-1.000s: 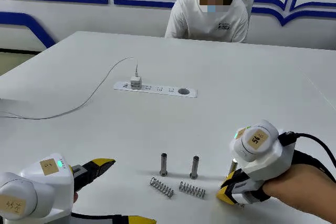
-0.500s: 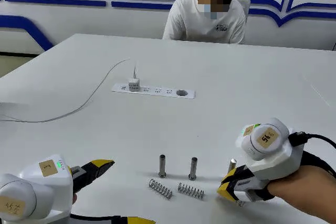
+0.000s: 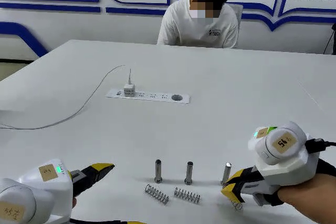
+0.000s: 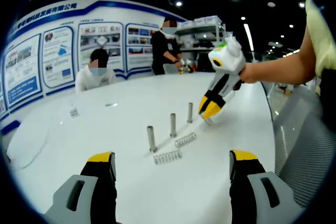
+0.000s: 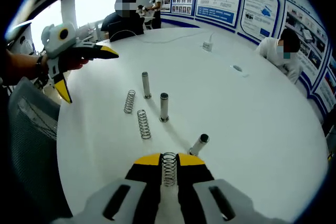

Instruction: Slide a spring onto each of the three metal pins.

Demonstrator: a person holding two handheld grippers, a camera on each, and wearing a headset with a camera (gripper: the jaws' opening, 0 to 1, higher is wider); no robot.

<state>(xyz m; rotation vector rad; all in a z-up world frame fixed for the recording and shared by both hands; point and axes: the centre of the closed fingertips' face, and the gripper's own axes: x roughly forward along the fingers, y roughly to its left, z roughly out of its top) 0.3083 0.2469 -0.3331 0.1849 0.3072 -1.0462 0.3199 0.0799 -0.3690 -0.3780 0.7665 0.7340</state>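
White table (image 3: 252, 108) under both tongs; person (image 3: 199, 19) seated far side, well ahead of them. L gripper (image 4: 172, 157): jaws spread wide, nothing btwn them, low over the table. R gripper (image 5: 169, 161): jaws pinched in on a spring (image 5: 169, 170), coil running along the jaws btwn the yellow tips. Power strip (image 3: 147, 96) w/ cable well beyond both. Three pins (image 3: 189, 172) stand in a row btwn the two grippers; end pin (image 5: 198, 144) sits just ahead of R tips, other two further toward L. Two loose springs (image 3: 187, 195) lie flat just beside those two, ahead of L's open jaws.
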